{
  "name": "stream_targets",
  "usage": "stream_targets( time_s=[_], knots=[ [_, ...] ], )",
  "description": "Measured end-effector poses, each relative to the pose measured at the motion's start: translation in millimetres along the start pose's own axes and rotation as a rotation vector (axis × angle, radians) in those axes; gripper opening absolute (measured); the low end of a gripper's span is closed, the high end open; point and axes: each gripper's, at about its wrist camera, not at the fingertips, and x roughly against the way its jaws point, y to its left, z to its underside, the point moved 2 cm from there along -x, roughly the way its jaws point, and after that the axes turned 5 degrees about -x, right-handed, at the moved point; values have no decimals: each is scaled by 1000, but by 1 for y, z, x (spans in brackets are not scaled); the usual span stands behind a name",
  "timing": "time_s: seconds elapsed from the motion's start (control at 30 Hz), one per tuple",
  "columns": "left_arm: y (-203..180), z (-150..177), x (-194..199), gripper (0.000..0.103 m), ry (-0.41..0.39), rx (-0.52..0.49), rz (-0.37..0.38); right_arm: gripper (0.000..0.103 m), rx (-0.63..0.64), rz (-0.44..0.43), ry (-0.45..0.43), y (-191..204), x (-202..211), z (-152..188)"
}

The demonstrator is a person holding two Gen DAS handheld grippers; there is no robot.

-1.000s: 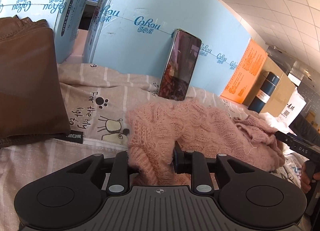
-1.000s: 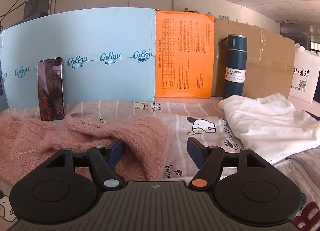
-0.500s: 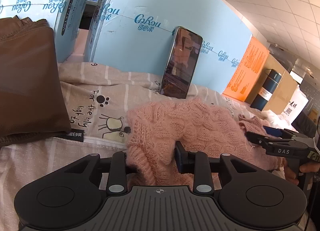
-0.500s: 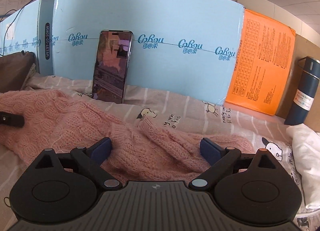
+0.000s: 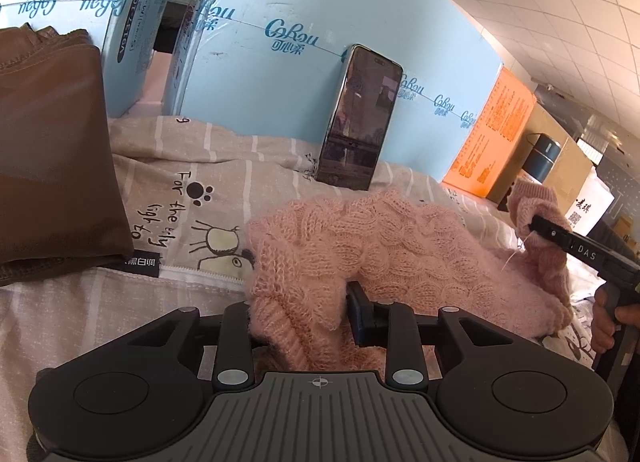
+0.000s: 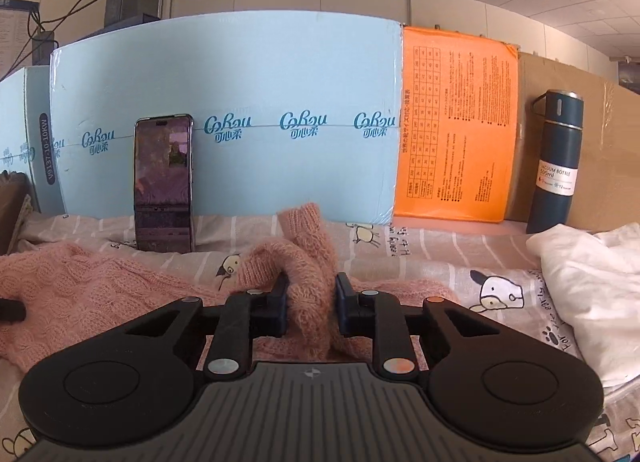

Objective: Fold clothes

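1. Left wrist view: the left gripper point(image 5: 298, 308) pinched a bunched edge of the fluffy pink cable-knit sweater point(image 5: 384, 246), its jaws closing on the knit. The sweater lay crumpled on the striped cartoon-print bedsheet point(image 5: 180, 165), beside a folded brown garment point(image 5: 52, 149).

2. Right wrist view: the right gripper point(image 6: 310, 304) was closing on a raised sleeve cuff of the sweater point(image 6: 308, 262), pads pressing the knit, near a black smartphone point(image 6: 164, 185) propped against the pale blue cartons point(image 6: 280, 81). The fold seemed barely begun; next, both grips would likely need to lift and spread the knit flat.
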Motion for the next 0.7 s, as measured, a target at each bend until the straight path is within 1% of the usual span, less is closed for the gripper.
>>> stream_targets(
  time_s=[0.03, 0.13, 0.33, 0.47, 0.53, 0.6, 0.63, 0.7],
  knots=[
    [-1, 0, 0, 24, -1, -3, 6, 19, 3, 23, -46, -2, 6, -4],
    [-3, -2, -2, 22, -11, -12, 11, 19, -9, 125, -172, -14, 17, -17],
    [-10, -10, 12, 20, -97, -68, -10, 18, -209, 210, -269, -72, 33, -34],
    [-15, -16, 23, 20, -173, -107, -68, 17, -354, 225, -334, -111, 52, -40],
    [-18, -20, 29, 20, -203, -127, -95, 17, -406, 228, -337, -126, 56, -39],
    [-17, -20, 29, 20, -203, -128, -101, 17, -431, 243, -314, -138, 55, -36],
    [-16, -20, 27, 20, -192, -127, -103, 17, -444, 251, -292, -142, 52, -33],
    [-12, -17, 17, 20, -145, -122, -110, 17, -467, 259, -213, -149, 42, -23]
  ],
)
